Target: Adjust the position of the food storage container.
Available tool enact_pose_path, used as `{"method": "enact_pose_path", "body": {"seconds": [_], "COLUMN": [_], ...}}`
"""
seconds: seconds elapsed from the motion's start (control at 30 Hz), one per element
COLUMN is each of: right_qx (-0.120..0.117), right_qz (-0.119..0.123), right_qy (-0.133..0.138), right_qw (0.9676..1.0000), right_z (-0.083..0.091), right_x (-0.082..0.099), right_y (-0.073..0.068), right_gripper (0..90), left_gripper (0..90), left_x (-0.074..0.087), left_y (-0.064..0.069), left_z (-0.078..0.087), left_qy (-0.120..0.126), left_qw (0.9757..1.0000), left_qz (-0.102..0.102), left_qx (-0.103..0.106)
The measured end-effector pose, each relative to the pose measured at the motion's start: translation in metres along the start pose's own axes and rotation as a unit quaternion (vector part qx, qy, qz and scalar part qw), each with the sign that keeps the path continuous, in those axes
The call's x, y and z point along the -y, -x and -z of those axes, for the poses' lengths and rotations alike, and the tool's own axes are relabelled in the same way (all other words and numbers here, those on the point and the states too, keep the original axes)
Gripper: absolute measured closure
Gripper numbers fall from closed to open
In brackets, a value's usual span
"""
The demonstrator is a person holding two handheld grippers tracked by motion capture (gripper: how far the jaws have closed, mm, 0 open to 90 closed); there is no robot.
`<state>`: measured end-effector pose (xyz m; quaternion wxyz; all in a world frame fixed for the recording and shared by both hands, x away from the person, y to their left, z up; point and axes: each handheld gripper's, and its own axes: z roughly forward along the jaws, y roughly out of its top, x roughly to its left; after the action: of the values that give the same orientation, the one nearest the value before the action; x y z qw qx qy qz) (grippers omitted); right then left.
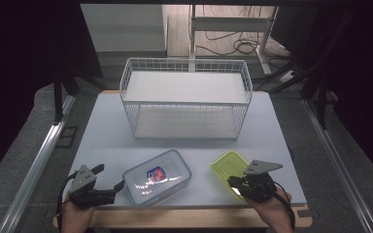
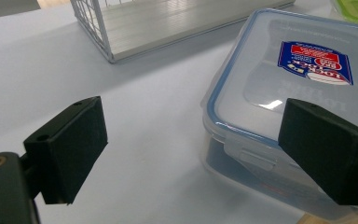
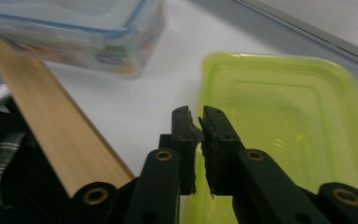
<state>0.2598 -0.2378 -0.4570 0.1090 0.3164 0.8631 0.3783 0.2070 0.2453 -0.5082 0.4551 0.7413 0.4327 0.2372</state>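
Right fingers (image 3: 199, 122) clamp the green lid's (image 3: 284, 116) edge; left fingers (image 2: 186, 149) gape beside the box (image 2: 284, 93); basket (image 1: 184, 97) unfilled.

the bench (image 1: 107, 131) has a smooth, matt pale top with a bare wooden strip (image 3: 51, 130) along its near edge, and on it the basket (image 1: 184, 99) is thin white-coated wire with a flat, faintly ribbed white floor. the lidded box (image 1: 156, 177) is clear, glossy plastic with a blue seal line and a printed paper-like label, catching a bright glare, while the green lid (image 1: 228, 165) is translucent, shiny yellow-green plastic. the left hand-held gripper (image 2: 191, 149) and right hand-held gripper (image 3: 199, 128) are matt black, their pads dull and slightly rough, with small brass-coloured rivets.
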Motion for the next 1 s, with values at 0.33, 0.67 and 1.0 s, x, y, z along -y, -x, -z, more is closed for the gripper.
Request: {"method": "enact_pose_path", "body": {"seconds": [0.33,0.67,1.0], "right_qx": [-0.017,0.007,0.060], "right_qz": [-0.002,-0.021,-0.065], "right_qy": [-0.051,-0.070,-0.065], "right_qw": [0.9985,0.9973,0.9939], "right_z": [-0.017,-0.010,0.013], "right_x": [0.010,0.023,0.042], "right_y": [-0.012,0.007,0.045], "right_gripper": [88.4,88.1,88.6], "left_gripper": [8.2,8.2,8.2], "left_x": [0.000,0.001,0.001], "left_y": [0.000,0.000,0.000], "left_z": [0.000,-0.001,-0.002], "left_qy": [-0.001,-0.005,-0.009], "left_qw": [1.0000,1.0000,1.0000], "left_qz": [0.000,0.000,-0.001], "left_qx": [-0.001,-0.001,-0.002]}}
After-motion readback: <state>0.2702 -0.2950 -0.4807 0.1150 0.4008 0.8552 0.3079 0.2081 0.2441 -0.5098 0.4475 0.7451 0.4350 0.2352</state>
